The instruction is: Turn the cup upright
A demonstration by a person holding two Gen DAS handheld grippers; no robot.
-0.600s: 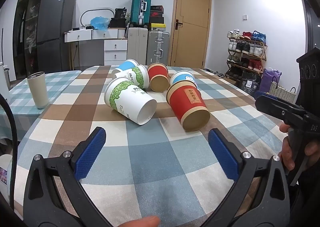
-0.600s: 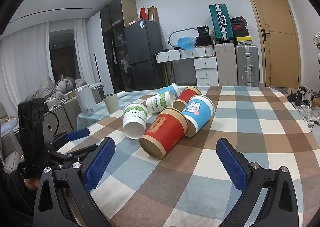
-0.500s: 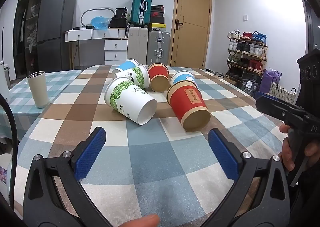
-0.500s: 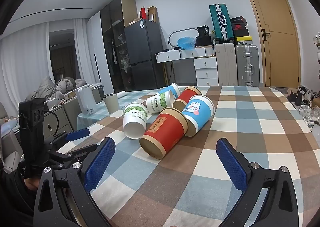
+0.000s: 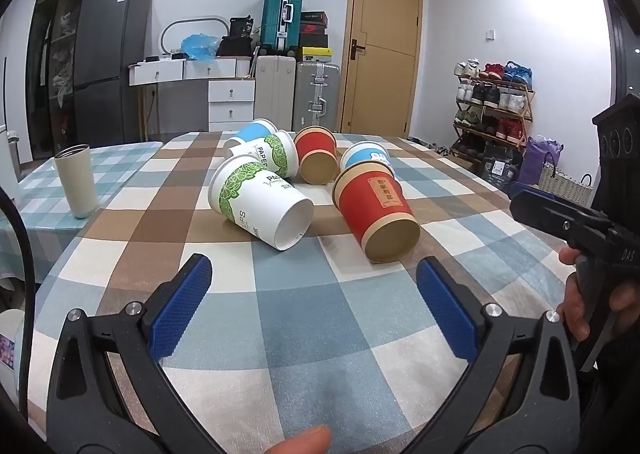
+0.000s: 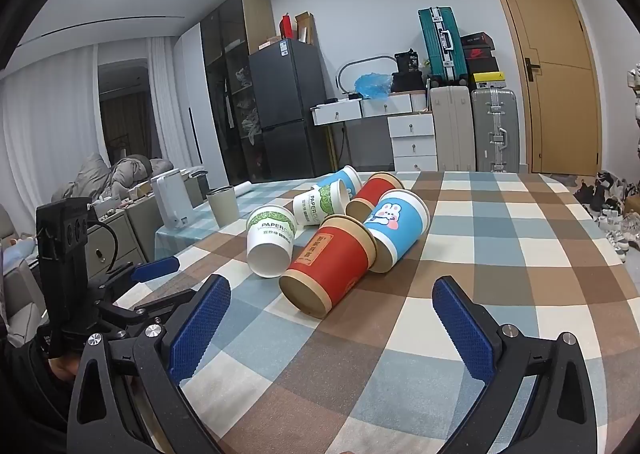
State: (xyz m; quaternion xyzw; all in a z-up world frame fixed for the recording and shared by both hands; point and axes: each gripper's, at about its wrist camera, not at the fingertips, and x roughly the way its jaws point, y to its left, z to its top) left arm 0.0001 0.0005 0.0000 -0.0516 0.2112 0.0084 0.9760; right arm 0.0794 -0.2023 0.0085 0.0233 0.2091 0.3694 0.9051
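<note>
Several paper cups lie on their sides in a cluster on the checked tablecloth (image 5: 312,318). Nearest are a white and green cup (image 5: 260,199) with its mouth toward me and a red cup (image 5: 376,205). Behind them lie a second green cup (image 5: 270,155), a second red cup (image 5: 316,157) and two blue cups (image 5: 364,155). In the right wrist view the red cup (image 6: 328,266) lies nearest, a blue rabbit cup (image 6: 396,223) beside it. My left gripper (image 5: 314,282) is open and empty, short of the cups. My right gripper (image 6: 330,306) is open and empty, just before the red cup.
A grey tumbler (image 5: 76,179) stands upright on the adjoining table at the left. The right gripper's body (image 5: 576,225) shows at the right edge of the left view. Drawers, suitcases, a fridge and a shoe rack (image 5: 494,101) stand beyond the table.
</note>
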